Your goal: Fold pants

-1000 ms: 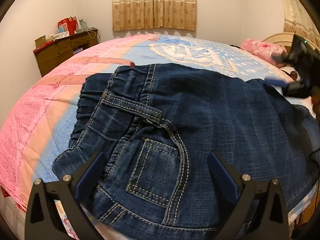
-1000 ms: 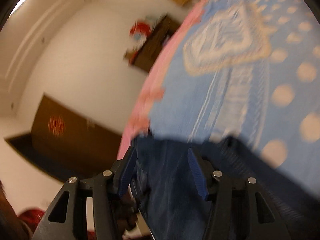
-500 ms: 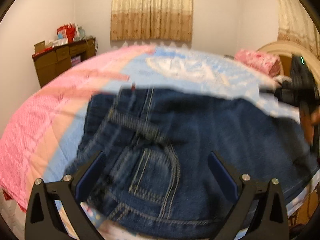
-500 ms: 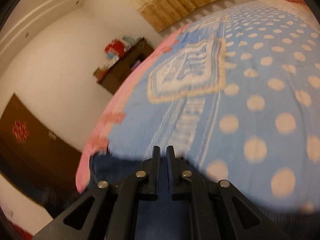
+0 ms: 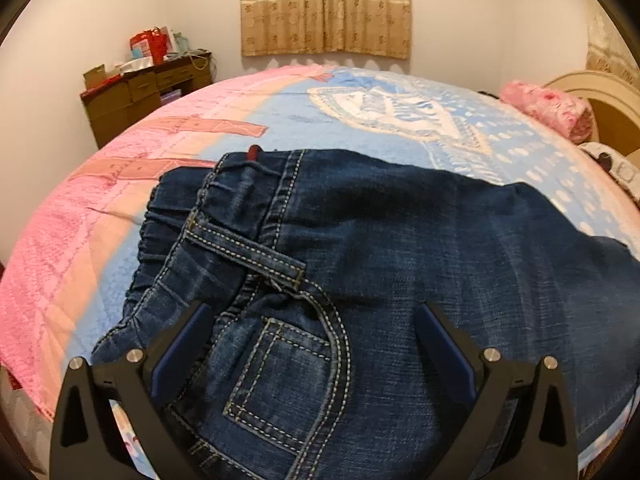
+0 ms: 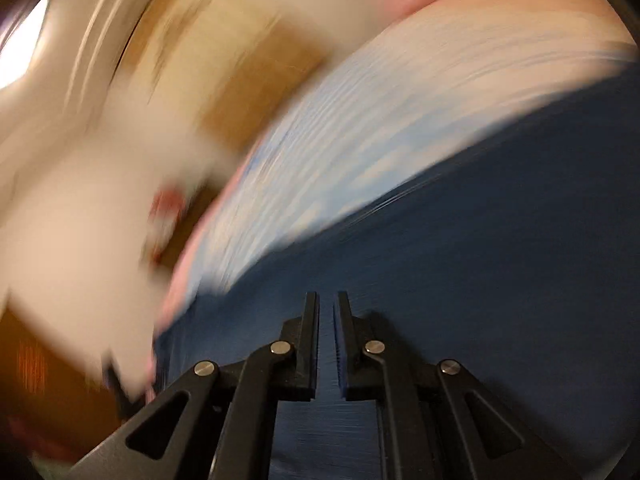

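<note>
Jeans [image 5: 400, 272] show no readable label; their near edge is cut off. Left gripper [image 5: 312, 344] gapes above them; right gripper [image 6: 328, 340] pinches blurred denim.

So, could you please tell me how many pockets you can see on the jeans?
1. A small stitched patch pocket sits near the waistband of the jeans, between the open left tongs. Others may be hidden under folds or out of frame.
</note>
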